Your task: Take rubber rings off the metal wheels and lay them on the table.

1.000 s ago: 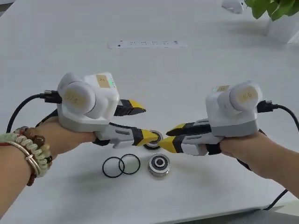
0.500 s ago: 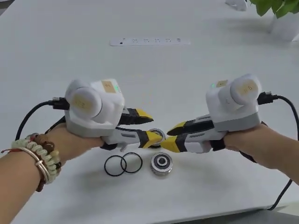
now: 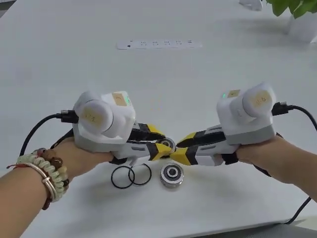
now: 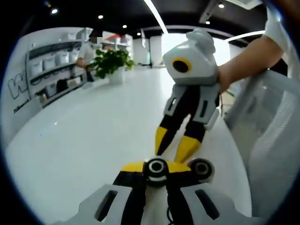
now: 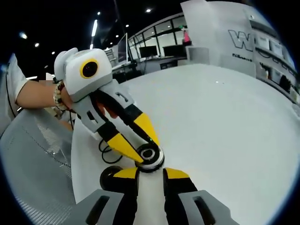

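The metal wheel [image 4: 156, 169] gleams polished, the rubber rings [image 3: 131, 175] look matt black, the table [image 3: 99, 64] smooth.

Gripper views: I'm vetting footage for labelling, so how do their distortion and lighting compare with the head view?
Head view: even soft light, sharp, only faint shadows under the rubber rings and the loose metal wheel. Left gripper view: fisheye bows the table edge; ceiling lights glare. Right gripper view: same bowing, held wheel crisp.
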`<action>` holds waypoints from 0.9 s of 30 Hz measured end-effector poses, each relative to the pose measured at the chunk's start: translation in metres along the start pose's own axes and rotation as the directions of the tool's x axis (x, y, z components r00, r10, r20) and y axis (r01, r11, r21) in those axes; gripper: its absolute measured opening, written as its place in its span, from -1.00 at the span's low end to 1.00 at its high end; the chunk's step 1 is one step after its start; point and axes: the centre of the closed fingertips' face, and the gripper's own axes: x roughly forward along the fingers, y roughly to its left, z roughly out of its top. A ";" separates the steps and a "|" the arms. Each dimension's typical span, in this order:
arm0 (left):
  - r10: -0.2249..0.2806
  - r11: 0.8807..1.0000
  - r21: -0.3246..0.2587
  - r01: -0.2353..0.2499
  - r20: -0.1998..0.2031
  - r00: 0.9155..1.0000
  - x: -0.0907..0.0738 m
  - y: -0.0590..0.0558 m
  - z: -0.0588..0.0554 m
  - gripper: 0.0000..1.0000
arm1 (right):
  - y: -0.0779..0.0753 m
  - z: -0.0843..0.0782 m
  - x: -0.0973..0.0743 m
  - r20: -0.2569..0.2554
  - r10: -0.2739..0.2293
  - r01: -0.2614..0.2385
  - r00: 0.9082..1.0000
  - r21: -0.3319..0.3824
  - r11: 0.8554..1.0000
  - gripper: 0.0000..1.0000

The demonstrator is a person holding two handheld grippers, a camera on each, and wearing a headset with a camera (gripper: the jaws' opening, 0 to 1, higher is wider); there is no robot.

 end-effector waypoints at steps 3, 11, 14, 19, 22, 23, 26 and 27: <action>-0.005 1.000 0.003 0.005 0.001 1.000 0.002 -0.002 0.000 -0.70 | 0.000 0.002 0.001 0.007 -0.001 0.001 1.000 -0.009 1.000 -0.66; 0.013 1.000 0.019 -0.014 0.005 1.000 0.002 -0.001 -0.001 -0.71 | -0.003 0.000 0.001 -0.009 -0.015 0.015 1.000 -0.066 0.998 -0.74; 0.017 1.000 0.013 -0.018 0.012 1.000 0.001 0.000 -0.002 -0.71 | -0.003 -0.001 0.001 -0.012 -0.018 0.017 1.000 -0.079 0.997 -0.78; 0.025 1.000 0.005 -0.025 0.018 1.000 0.001 0.001 -0.003 -0.71 | -0.004 -0.001 0.000 -0.019 -0.027 0.025 0.999 -0.108 0.994 -0.83; 0.028 1.000 0.004 -0.028 0.018 0.999 0.001 0.002 -0.003 -0.71 | -0.005 -0.002 -0.001 -0.026 -0.036 0.033 0.999 -0.119 0.992 -0.92; 0.030 1.000 0.003 -0.030 0.018 0.999 0.001 0.002 -0.003 -0.71 | -0.006 -0.002 -0.001 -0.026 -0.041 0.037 0.999 -0.116 0.993 -0.95; 0.035 0.999 0.001 -0.035 0.018 0.999 0.001 0.002 -0.003 -0.71 | -0.011 -0.001 -0.001 -0.029 -0.063 0.060 0.998 -0.111 0.992 -1.00; 0.036 0.999 0.001 -0.036 0.018 0.999 0.001 0.002 -0.003 -0.71 | -0.011 -0.002 -0.001 -0.034 -0.064 0.060 0.997 -0.101 0.993 -1.00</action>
